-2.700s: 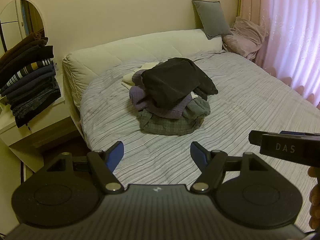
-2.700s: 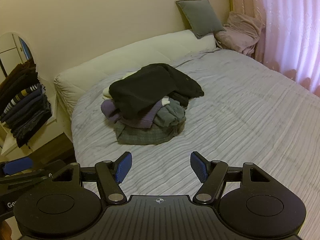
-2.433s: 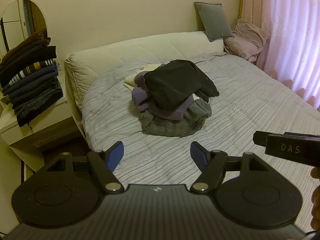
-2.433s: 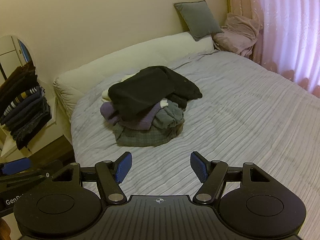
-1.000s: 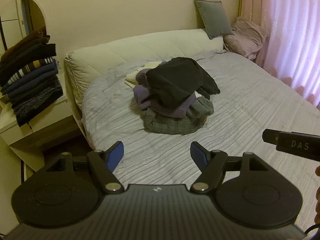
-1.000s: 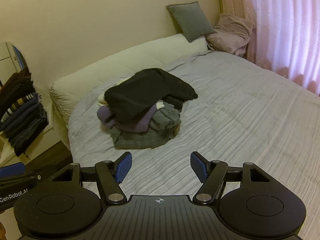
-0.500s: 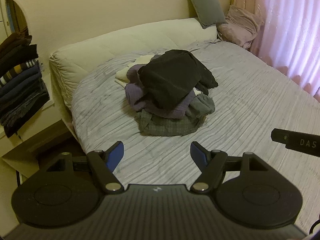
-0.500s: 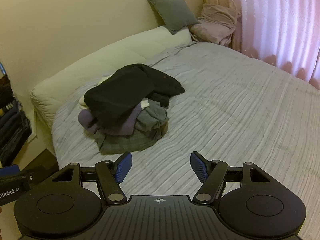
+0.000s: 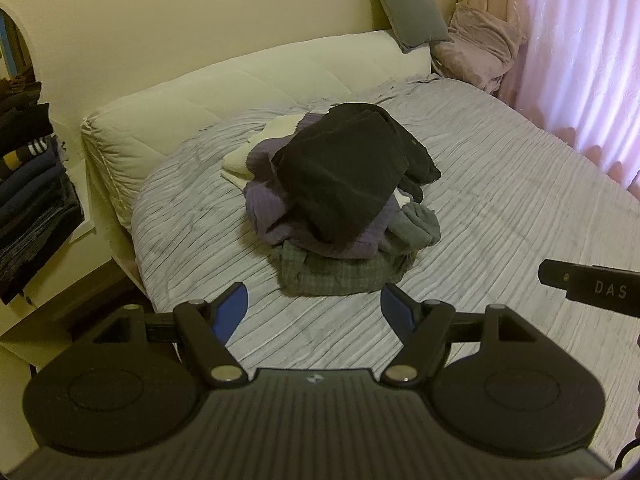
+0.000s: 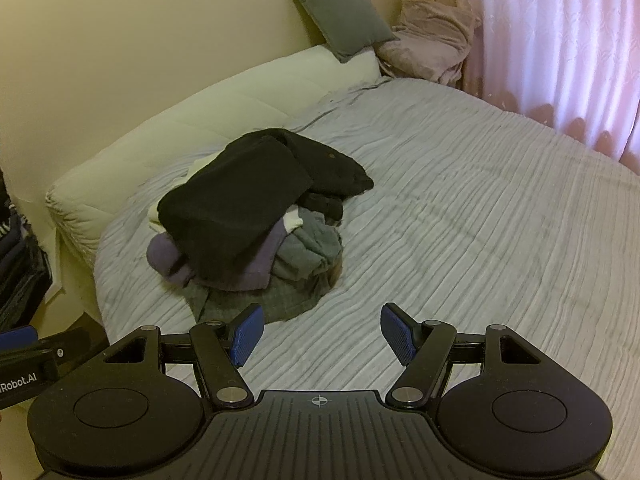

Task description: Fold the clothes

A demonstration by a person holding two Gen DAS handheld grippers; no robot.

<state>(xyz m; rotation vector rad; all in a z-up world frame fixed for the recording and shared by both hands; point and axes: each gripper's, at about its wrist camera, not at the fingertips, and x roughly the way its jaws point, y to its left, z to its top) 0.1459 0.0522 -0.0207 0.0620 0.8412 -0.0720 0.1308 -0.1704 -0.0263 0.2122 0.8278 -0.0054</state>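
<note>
A heap of unfolded clothes (image 9: 340, 208) (image 10: 256, 232) lies on the grey striped bed (image 9: 500, 200) (image 10: 480, 220). A black garment (image 9: 340, 168) (image 10: 240, 208) tops it, over purple, grey and checked pieces. My left gripper (image 9: 314, 312) hangs open in front of the heap, a short way off, nothing between its blue pads. My right gripper (image 10: 322, 338) is open too, empty, just right of the heap's near edge. Each view shows the other gripper's body at its side edge.
A stack of folded dark clothes (image 9: 28, 196) sits on a side table at the left, beside the bed. A cream headboard cushion (image 9: 240, 92), a grey pillow (image 9: 408, 4) and a pink blanket (image 9: 476, 44) line the far end. Pink curtains (image 9: 580, 60) hang at the right.
Both grippers have moved closer to the bed and toward the heap, which looks larger and nearer now. Both jaws have stayed open and empty.
</note>
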